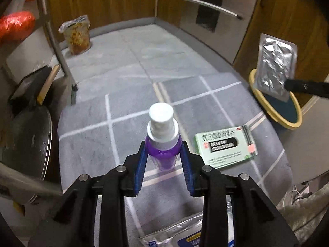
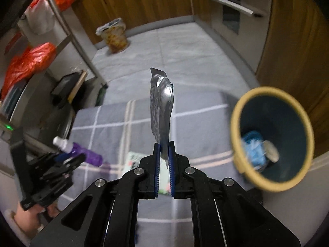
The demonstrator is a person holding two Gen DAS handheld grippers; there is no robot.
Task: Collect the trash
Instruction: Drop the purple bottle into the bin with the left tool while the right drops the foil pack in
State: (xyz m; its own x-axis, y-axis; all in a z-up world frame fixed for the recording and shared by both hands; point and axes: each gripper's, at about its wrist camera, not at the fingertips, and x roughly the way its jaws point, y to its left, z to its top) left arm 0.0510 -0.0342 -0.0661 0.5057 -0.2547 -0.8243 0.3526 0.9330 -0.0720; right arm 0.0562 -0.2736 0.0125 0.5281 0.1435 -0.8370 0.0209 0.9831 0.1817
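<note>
- At about 9 o'clock in the right wrist view, a metal shelf rack [image 2: 67,35] holds red plastic bags [image 2: 24,65].
- The left gripper [image 1: 164,150] has its jaws pinching a purple spray bottle [image 1: 163,144] just below its white cap; the bottle appears lifted off the grey checked blanket [image 1: 92,140].
- On the blanket at 4 o'clock from the bottle lies a pale green carton [image 1: 226,146], untouched.
- At 12 o'clock in the right wrist view, the right gripper [image 2: 163,144] has its jaws pressed together on the bottom edge of a silver foil blister pack [image 2: 161,107], which stands upright above them.
- At 3 o'clock from the pack sits the trash bin [image 2: 271,138], dark blue with a yellow rim, its mouth tilted towards the camera; blue crumpled material and a round lid already lie inside.
- A lined waste basket [image 2: 114,35] stands far back on the floor at 11 o'clock.
- Judged step: both items are picked up and being carried towards the bin.
- Next move probably calls for swinging the foil pack right, over the bin's mouth, then spreading the jaws; the bottle would follow.
</note>
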